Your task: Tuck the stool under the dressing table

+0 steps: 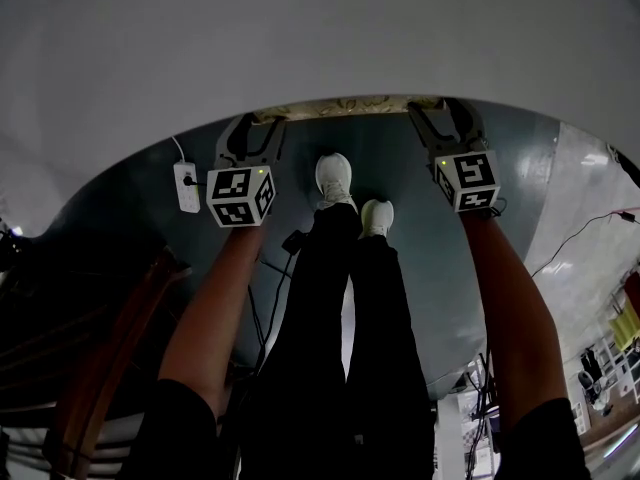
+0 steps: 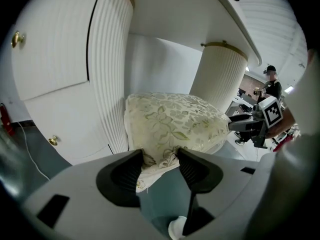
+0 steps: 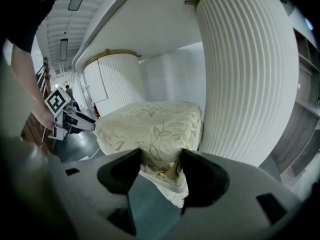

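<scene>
- Beneath the white dressing table, head view: only the near edge of the cream floral upholstered stool shows, with the left claw and right claw at its ends.
- Left gripper view: the claw is clamped on the stool's corner fabric, and the stool's long axis runs claw to claw.
- Right gripper view: the claw is likewise pinching fabric. That cover may slip, or the stool may snag the white fluted pedestal just beside it.

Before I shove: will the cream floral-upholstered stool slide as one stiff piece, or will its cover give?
Likely some give first: the left gripper and right gripper pinch only bunched fabric at corners of the cream floral stool, so its cover may stretch. Skewed, it could catch the white fluted column.
</scene>
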### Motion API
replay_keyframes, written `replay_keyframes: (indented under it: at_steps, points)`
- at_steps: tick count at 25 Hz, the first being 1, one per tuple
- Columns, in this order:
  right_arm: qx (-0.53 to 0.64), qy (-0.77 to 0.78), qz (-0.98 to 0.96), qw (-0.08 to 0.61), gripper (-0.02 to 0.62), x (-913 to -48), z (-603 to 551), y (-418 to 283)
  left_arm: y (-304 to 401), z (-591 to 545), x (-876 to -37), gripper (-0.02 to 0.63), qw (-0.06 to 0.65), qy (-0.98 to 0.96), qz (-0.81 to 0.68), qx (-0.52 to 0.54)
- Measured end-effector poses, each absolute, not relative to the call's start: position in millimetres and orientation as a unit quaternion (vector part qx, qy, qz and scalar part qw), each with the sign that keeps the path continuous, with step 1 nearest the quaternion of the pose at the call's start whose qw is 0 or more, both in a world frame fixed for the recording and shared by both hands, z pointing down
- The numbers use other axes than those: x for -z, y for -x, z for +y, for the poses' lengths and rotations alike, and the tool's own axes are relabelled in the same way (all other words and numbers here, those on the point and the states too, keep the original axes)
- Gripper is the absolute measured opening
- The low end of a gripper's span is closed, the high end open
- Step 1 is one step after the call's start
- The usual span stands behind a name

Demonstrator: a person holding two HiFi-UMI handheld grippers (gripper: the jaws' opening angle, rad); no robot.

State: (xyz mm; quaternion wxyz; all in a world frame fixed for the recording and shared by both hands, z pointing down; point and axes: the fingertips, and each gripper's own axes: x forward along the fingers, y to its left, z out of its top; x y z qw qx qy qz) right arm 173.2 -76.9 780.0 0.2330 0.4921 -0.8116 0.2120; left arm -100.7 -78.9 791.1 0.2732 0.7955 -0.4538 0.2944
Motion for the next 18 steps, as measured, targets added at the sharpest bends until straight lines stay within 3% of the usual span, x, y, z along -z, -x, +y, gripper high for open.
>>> replay_keyframes:
  at_steps: [10, 18]
  points:
    - [-0.222, -0.522, -0.79, 0.231, 0.262, -757, -59, -178, 110, -63, -768, 0.239, 0.233, -0.824, -0.43, -0.286]
    - [-0.218, -0.546, -0.791, 0.167, 0.262, -647, -24, -190, 100, -31, -668, 0.238, 0.218, -0.832, -0.457, -0.227]
